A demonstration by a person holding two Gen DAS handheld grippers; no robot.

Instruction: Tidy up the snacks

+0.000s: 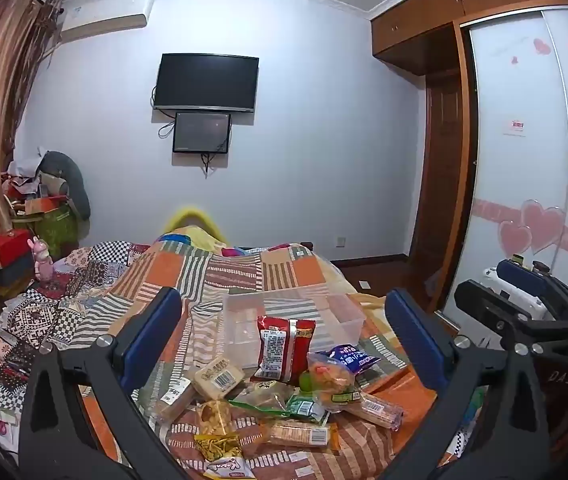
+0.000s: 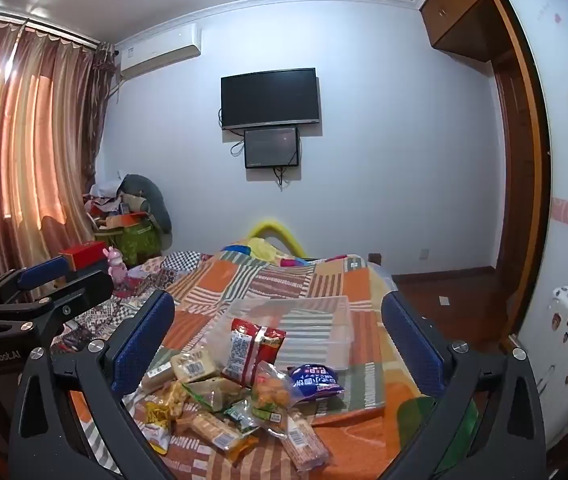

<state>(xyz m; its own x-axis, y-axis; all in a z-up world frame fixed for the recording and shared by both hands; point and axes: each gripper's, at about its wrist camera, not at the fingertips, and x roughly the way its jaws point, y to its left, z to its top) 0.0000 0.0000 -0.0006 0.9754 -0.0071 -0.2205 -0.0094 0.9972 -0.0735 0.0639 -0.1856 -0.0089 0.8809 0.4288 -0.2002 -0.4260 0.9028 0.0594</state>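
A pile of snack packets lies on the patchwork bedspread (image 1: pixel 219 272). A red packet (image 1: pixel 284 348) leans on a clear plastic box (image 1: pixel 336 312) behind the pile. A blue packet (image 1: pixel 354 358), cracker packs (image 1: pixel 298 432) and a yellow chip bag (image 1: pixel 219 448) lie around it. My left gripper (image 1: pixel 284 328) is open and empty above the pile. My right gripper (image 2: pixel 277 328) is open and empty, over the same red packet (image 2: pixel 253 350), clear box (image 2: pixel 316 328) and blue packet (image 2: pixel 316 382). Each gripper shows at the other view's edge.
The bed's right edge drops to a wooden floor (image 2: pixel 444 300). Folded cloths and a pink toy (image 1: pixel 41 258) lie on the bed's left side. Boxes and bags (image 1: pixel 39 216) stack by the curtain. A wardrobe (image 1: pixel 524 160) stands to the right, and a television (image 1: pixel 205 82) hangs on the far wall.
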